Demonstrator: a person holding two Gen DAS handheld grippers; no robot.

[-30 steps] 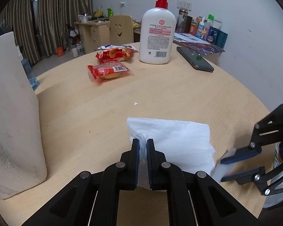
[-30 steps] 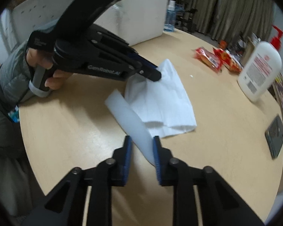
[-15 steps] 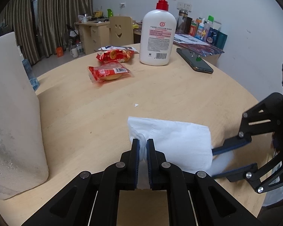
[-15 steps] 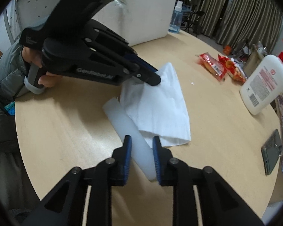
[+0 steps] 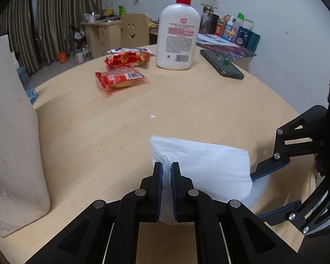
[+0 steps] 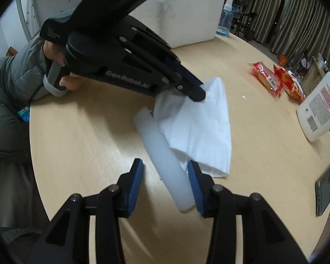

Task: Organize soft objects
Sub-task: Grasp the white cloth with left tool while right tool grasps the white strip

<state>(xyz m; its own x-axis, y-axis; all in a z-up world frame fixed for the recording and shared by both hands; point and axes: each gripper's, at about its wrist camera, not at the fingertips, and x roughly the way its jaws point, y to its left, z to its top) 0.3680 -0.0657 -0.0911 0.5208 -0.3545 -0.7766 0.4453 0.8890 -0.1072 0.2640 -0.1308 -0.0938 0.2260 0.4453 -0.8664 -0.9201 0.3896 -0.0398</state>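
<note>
Your tissue (image 5: 209, 167) lies folded on the table (image 5: 187, 101) and is limp, featherlight and easily torn, so take it by an edge or corner. The left claw (image 5: 166, 176) is clamped on its near corner. The right claw (image 6: 165, 176) has just been opening, its pads now apart around the translucent white strip (image 6: 165, 154) beside the tissue. The lotion bottle (image 5: 177, 37) stands well apart, its contents unseen.

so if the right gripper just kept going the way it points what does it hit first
Most likely the white strip lying between its open fingers, then the table beneath; the tissue lies just beyond. Depth is hard to judge.
</note>
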